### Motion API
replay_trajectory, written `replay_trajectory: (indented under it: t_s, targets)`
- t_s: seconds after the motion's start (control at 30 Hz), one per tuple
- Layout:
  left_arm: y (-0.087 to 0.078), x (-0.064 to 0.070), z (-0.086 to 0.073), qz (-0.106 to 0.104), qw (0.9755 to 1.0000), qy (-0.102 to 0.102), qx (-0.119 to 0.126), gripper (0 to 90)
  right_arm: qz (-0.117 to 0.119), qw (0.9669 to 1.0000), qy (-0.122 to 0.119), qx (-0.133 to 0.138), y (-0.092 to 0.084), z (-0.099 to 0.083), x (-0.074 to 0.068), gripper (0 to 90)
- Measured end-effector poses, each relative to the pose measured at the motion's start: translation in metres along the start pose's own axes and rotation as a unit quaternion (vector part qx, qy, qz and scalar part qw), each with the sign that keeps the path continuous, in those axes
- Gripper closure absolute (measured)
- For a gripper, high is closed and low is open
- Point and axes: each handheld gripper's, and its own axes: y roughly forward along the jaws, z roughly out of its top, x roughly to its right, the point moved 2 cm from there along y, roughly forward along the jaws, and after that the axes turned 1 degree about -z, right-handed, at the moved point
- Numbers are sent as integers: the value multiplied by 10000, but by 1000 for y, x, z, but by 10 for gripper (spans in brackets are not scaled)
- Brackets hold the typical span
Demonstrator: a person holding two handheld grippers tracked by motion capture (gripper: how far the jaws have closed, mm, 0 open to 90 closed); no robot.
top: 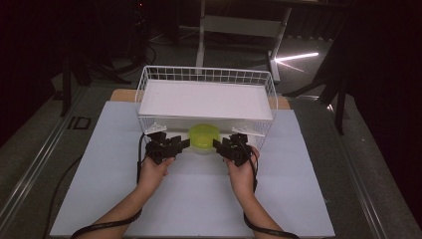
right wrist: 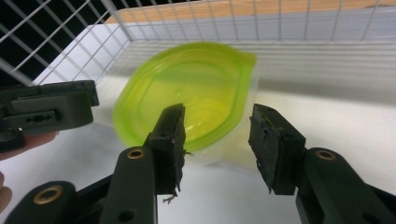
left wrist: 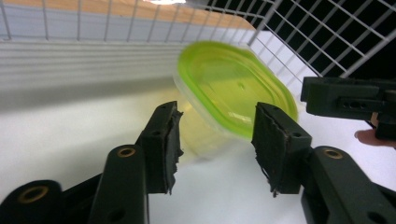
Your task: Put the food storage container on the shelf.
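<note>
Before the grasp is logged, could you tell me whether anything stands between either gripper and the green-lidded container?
Nothing visible does. The green-lidded container sits just outside the wire basket, and the left gripper and right gripper each face it with open jaws, no object between.

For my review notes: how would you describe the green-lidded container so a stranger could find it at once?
Start at the white wire basket at the far side of the table. Just in front of its near wall, between the left hand-held gripper and the right hand-held gripper, sits a small clear container. Its translucent lime-green lid is the one bright colour among white and black.
</note>
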Motion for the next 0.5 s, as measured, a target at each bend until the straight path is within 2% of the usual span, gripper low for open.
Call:
replay_trajectory:
  t_s: [0.13, 0.2, 0.23, 0.3, 0.33, 0.4, 0.43, 0.5]
  targets:
    - [-9, 8, -7, 10, 9997, 243, 9, 443, 77, 9998, -159, 9, -5, -10, -11, 539]
    - [-14, 11, -10, -21, 9994, 332, 34, 379, 74, 9996, -260, -28, -5, -14, -15, 543]
    - [-17, 12, -13, -177, 9991, 375, 22, 363, 73, 9995, -291, -18, -6, -16, -17, 559]
    - [-23, 14, -16, -516, 9979, 395, 35, 256, 106, 9994, -330, -36, -6, -21, -21, 570]
    - [-25, 15, -16, -593, 9976, 356, 28, 248, 83, 9993, -350, -51, -5, -24, -23, 621]
    - [-31, 16, -18, -884, 9956, 303, 68, 232, 11, 9990, -418, -160, -1, -28, -25, 673]
    - [-34, 17, -19, -920, 9952, 343, 48, 173, -7, 9989, -423, -222, 2, -30, -25, 727]
    - [-41, 18, -24, -706, 9959, 553, 134, 140, -48, 9983, -449, -368, 7, -34, -27, 873]
